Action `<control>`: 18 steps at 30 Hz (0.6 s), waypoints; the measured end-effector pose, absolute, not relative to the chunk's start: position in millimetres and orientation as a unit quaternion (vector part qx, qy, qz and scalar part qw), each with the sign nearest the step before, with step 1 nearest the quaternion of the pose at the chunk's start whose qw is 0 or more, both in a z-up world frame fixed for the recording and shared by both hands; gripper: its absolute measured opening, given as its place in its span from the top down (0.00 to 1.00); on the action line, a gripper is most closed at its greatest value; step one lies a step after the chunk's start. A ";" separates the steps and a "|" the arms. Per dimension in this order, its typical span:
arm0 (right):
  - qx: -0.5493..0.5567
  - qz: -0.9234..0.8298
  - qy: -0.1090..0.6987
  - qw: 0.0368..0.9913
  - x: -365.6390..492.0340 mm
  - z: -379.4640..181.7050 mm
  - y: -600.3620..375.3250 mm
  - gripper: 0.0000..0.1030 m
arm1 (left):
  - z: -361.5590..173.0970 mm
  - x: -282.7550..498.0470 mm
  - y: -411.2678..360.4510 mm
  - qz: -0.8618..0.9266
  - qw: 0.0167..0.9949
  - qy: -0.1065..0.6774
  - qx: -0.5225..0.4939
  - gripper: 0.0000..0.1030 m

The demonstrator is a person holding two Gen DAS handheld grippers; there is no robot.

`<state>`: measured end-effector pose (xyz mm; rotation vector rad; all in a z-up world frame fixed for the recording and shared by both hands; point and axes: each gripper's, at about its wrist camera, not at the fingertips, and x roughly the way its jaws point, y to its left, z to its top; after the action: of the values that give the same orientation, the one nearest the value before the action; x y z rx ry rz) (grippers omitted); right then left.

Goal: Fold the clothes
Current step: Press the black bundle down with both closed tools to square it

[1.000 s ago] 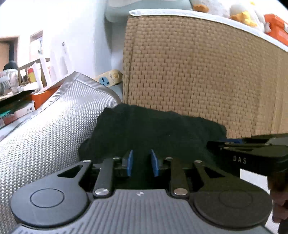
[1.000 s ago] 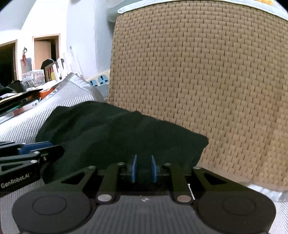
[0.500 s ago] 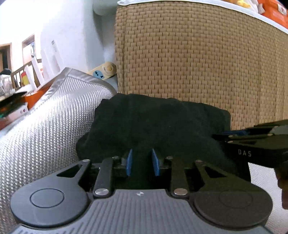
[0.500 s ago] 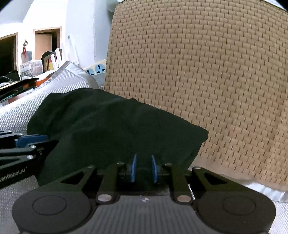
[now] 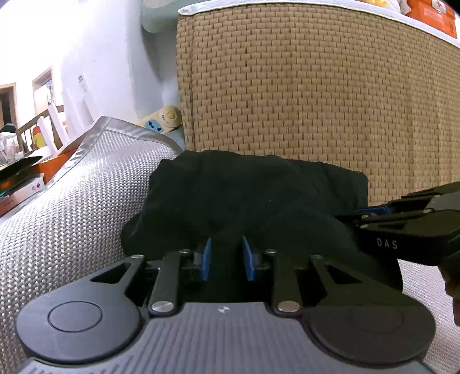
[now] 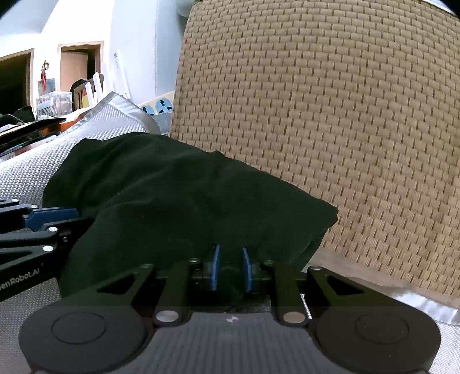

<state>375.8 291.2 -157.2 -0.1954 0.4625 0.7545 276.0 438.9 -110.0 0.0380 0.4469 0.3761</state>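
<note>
Silver woven mat underfoot, tan wicker wall rising close behind. Black garment heaped on the mat against the wicker, near hem hidden by both tools. Left gripper clamped on dark cloth bunched between its blue pads. Right gripper likewise pinched on the nearer-right edge, fabric filling the narrow gap. Folds too dark to read; type of clothing impossible to tell. Yellow power strip half hidden behind the mat's corner. Cluttered shelves at far left, blurred.

orange box cut off, left clutter blurred
</note>
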 end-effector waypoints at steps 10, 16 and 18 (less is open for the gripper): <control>-0.148 0.333 0.191 0.911 367.6 -136.7 298.9 0.80 | -106.0 276.0 440.7 0.189 0.955 0.226 0.011 0.74; -0.106 0.336 0.224 0.909 395.3 -115.2 314.3 0.79 | -106.6 276.1 442.4 0.188 0.956 0.226 0.007 0.74; -0.133 0.336 0.248 0.899 404.1 -124.8 327.5 0.79 | -106.6 277.2 443.2 0.186 0.956 0.226 0.006 0.74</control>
<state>404.1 327.5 -124.8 -0.2761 0.5126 0.6956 277.2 443.2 -106.6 0.0129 0.4589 0.3778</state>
